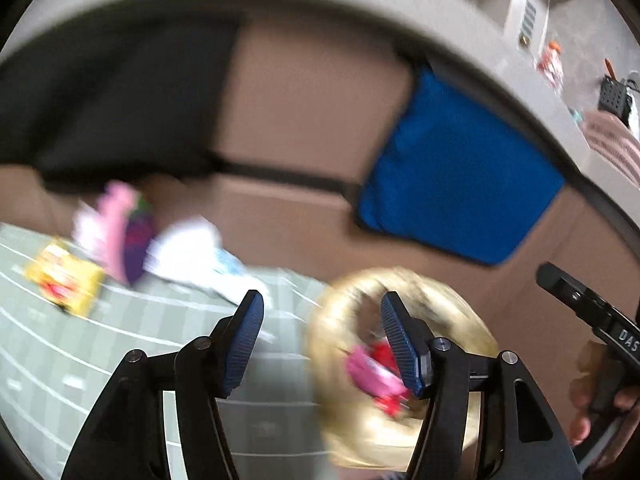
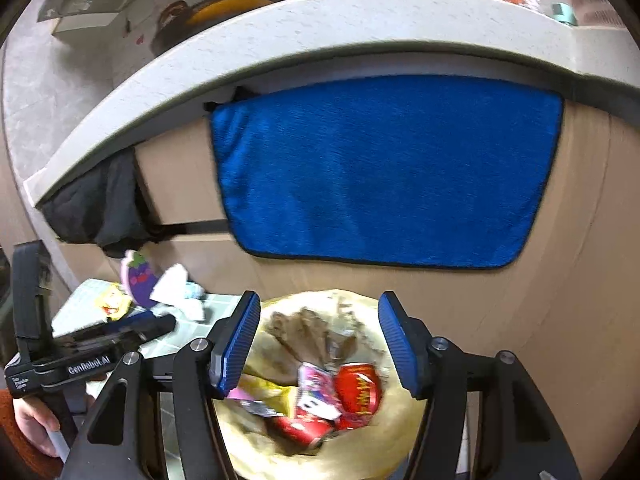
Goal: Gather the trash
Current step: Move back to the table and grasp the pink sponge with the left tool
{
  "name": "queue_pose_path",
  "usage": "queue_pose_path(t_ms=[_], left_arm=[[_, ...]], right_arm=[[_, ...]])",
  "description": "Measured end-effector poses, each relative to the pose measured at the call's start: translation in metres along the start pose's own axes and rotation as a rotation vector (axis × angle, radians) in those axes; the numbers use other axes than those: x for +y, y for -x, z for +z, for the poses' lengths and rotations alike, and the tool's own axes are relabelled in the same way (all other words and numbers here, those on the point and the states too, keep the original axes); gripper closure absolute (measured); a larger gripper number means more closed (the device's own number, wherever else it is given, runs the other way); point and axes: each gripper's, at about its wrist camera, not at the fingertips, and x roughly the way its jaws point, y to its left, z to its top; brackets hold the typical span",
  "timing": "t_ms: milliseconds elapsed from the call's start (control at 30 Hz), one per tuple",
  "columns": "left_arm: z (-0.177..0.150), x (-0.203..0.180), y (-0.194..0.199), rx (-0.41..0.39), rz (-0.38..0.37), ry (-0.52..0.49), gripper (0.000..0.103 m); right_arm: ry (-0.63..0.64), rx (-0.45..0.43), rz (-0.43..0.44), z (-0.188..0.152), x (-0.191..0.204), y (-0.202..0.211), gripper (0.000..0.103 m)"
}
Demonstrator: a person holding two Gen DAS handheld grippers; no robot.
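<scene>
Right wrist: bin [image 2: 256, 432] holds red can [image 2: 358, 392] (crushed), wrappers; both tools agape, empty.

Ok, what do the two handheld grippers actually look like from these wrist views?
Both match: the left gripper and right gripper have black angular frames with silver pivot bolts, and their fingers carry blue ribbed pads. In the right wrist view, the left gripper's black body bears white "GenRobot.AI" lettering. A rust-orange fuzzy sleeve shows at the hand on its handle. No cables are visible.
</scene>
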Motion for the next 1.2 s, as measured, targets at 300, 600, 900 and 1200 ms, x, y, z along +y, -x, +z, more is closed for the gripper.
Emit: queue_pose_path(t_ms=[300,600,900,1200], left_arm=[[0.034,0.103,0.085,-0.175,0.225,0.027,0.042],[0.024,0.163,0.060,-0.031,0.161,0.045,0.042],[0.026,0.161,-0.049,0.032,0.134,-0.026,0.044],[0.034,0.173,-0.102,0.095,0.133,0.021,0.069]], right_arm=[[0.052,-0.070,0.170,0.041,0.077,0.001,0.037],[0.097,-0.026,0.196,0.042,0.143,-0.051,0.037],[0.078,-0.004,0.158,0.033,0.135,-0.082,0.037],[0.079,0.078,0.146,0.016,0.123,-0.118,0.037]])
